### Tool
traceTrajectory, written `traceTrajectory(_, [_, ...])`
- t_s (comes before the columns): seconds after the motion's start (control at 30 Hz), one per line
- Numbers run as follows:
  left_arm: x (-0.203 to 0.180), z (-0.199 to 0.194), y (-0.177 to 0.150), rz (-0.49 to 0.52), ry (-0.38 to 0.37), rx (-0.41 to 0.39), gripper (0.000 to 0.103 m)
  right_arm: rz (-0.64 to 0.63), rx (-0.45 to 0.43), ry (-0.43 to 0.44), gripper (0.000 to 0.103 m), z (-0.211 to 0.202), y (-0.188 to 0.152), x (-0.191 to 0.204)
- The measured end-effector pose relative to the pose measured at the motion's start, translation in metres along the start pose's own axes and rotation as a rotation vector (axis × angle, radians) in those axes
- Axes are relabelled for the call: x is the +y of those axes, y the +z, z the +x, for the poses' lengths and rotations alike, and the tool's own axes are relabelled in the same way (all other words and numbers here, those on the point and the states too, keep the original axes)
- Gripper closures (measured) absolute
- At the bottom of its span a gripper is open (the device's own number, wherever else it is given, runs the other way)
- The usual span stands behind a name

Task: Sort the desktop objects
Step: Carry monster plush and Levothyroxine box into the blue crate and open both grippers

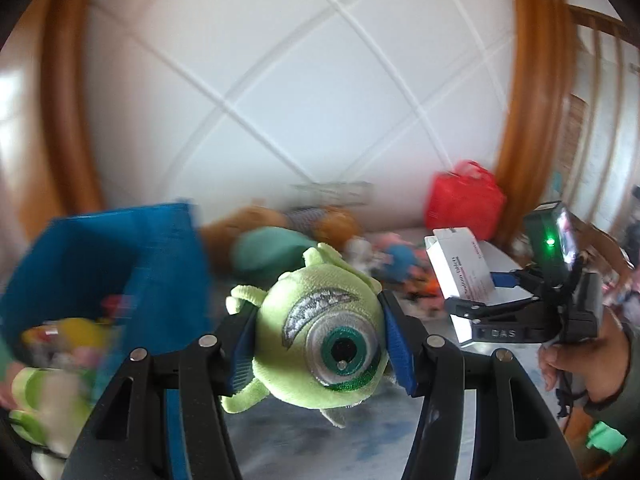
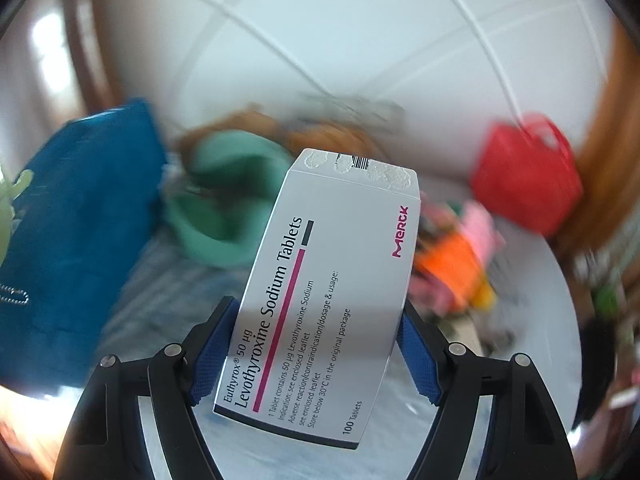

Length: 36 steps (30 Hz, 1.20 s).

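**Both grippers carrying items to sort**

The left gripper [image 1: 316,344] is squeezing a green one-eyed plush toy [image 1: 320,336] between its pads, likely heading for the blue bin [image 1: 120,272] just to its left. The right gripper [image 2: 316,344] is clamping a tablet box [image 2: 324,292] by its long sides; a red bag [image 2: 528,172] is sitting ahead to its right.

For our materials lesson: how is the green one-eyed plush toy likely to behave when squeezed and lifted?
The green one-eyed plush toy probably squashes softly: the left claw pads press into its sides. Its thin limbs look floppy. It seems light, and its fuzzy fabric should resist slipping.
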State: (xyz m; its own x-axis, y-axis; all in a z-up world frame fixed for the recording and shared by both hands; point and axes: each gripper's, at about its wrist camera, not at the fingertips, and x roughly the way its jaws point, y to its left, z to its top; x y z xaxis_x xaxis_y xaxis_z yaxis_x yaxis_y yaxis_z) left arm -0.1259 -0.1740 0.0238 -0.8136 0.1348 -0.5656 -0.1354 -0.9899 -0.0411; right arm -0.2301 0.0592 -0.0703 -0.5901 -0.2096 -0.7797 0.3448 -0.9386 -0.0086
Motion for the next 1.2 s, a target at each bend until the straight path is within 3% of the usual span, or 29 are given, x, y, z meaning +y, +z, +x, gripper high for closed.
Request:
traceTrajectory(0.27, [0.14, -0.056, 0.013, -0.043, 0.169, -0.024, 0.048, -0.213, -0.074, 0.155, 0.026, -0.008, 0.079, 0.19])
traceTrajectory(0.43, [0.206, -0.066, 0.02, -0.047, 0.215, -0.019, 0.048, -0.281, -0.09, 0.229, 0.026, 0.0, 0.111, 0.289])
traceTrajectory(0.57, [0.255, -0.06, 0.03, -0.038, 0.236, -0.014, 0.048, -0.303, -0.077, 0.274, 0.026, 0.007, 0.126, 0.346])
traceTrajectory(0.83, [0.326, -0.027, 0.063, -0.032, 0.245, 0.01, 0.048, -0.338, -0.043, 0.274, 0.026, 0.026, 0.142, 0.407])
traceTrajectory(1.03, [0.345, -0.006, 0.083, -0.032, 0.241, 0.002, 0.045, -0.324, -0.023, 0.256, 0.026, 0.04, 0.151, 0.411])
traceTrajectory(1.1, [0.349, 0.002, 0.088, -0.036, 0.256, -0.003, 0.033, -0.316, -0.016, 0.251, 0.024, 0.045, 0.154, 0.411])
traceTrajectory(1.13, [0.351, 0.007, 0.089, -0.037, 0.272, -0.003, 0.008, -0.312, -0.012, 0.249, 0.023, 0.048, 0.156, 0.411])
traceTrajectory(1.17, [0.353, 0.011, 0.088, -0.041, 0.28, 0.001, 0.0, -0.308, -0.008, 0.246, 0.009, 0.05, 0.157, 0.411])
traceTrajectory(1.2, [0.355, 0.014, 0.087, -0.046, 0.282, 0.008, 0.0, -0.305, -0.004, 0.243, 0.0, 0.053, 0.159, 0.41])
